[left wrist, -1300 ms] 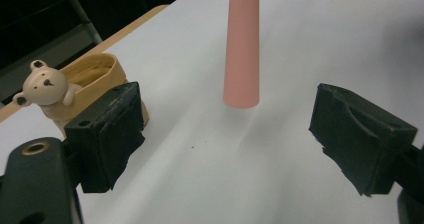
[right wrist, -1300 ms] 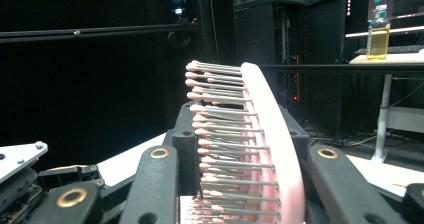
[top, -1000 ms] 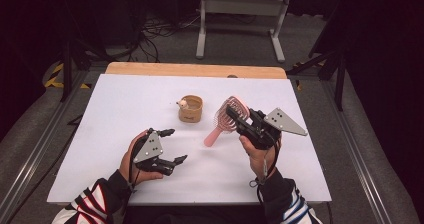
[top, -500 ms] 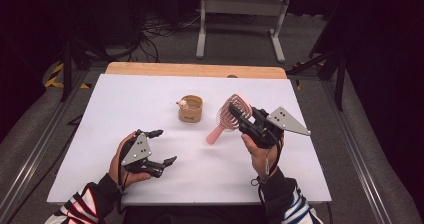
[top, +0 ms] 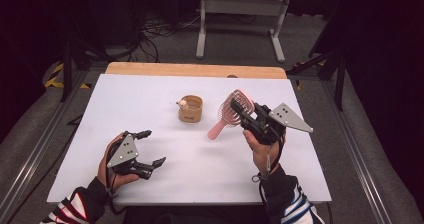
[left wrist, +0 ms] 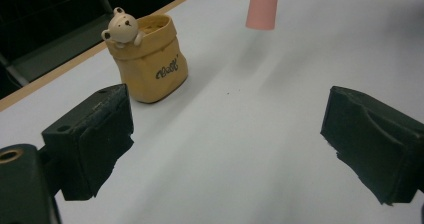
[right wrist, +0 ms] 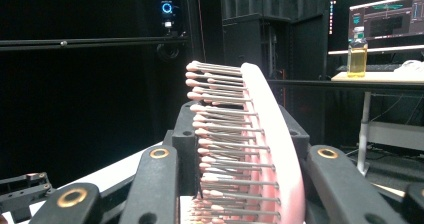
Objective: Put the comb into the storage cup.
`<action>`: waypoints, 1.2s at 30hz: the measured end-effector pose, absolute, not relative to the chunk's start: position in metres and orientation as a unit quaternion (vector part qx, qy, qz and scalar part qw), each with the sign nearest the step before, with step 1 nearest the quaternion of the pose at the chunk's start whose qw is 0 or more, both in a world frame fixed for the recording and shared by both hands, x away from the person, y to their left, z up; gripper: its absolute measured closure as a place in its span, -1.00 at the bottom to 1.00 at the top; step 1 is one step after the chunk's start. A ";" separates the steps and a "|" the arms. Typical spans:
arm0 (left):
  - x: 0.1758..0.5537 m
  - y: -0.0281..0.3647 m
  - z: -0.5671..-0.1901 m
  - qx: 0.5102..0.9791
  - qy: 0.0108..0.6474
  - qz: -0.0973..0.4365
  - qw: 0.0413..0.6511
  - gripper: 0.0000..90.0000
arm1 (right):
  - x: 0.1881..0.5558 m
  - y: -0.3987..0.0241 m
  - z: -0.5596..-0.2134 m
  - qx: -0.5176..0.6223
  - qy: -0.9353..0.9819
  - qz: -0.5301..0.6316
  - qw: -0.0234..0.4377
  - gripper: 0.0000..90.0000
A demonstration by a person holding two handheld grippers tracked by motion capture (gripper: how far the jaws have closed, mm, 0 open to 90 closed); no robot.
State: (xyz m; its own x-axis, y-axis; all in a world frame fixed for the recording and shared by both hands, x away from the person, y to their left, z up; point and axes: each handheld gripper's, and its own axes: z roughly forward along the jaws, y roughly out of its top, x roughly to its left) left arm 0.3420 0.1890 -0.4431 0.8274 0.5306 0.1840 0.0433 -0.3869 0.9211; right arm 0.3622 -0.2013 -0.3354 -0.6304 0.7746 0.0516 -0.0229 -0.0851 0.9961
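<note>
In right gripper [top: 243, 115]: pink hairbrush [top: 231, 110]

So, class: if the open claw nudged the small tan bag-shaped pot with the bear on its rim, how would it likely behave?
The tan bag-shaped pot looks rigid, perhaps ceramic, so it should probably slide rather than crumple. It stands upright on a fairly broad base on the smooth white table, so tipping seems unlikely. The little bear might chip if struck.

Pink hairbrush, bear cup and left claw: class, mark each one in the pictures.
Pink hairbrush [top: 234, 110], high view: on its bristled head.
Bear cup [left wrist: 152, 66], left gripper view: on its yellow side, by the lettering.
Left claw [top: 151, 148], high view: midway between its open fingertips.
</note>
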 end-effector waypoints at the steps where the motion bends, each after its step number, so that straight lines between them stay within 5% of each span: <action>1: 0.342 0.190 -0.443 0.801 0.179 0.234 0.522 -0.84 | 0.363 -0.201 -0.334 0.309 0.606 0.669 0.300 0.43; 36: 0.334 0.216 -0.449 0.792 0.207 0.244 0.520 -0.85 | 0.402 -0.195 -0.302 0.302 0.581 0.674 0.342 0.43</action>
State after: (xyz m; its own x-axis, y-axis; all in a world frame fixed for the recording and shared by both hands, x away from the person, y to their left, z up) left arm 0.3341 0.2165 -0.4490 0.7956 0.5811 0.1714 0.0731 -0.3730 0.9250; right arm 0.4020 -0.1951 -0.3025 -0.5838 0.8118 0.0104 -0.1099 -0.0916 0.9897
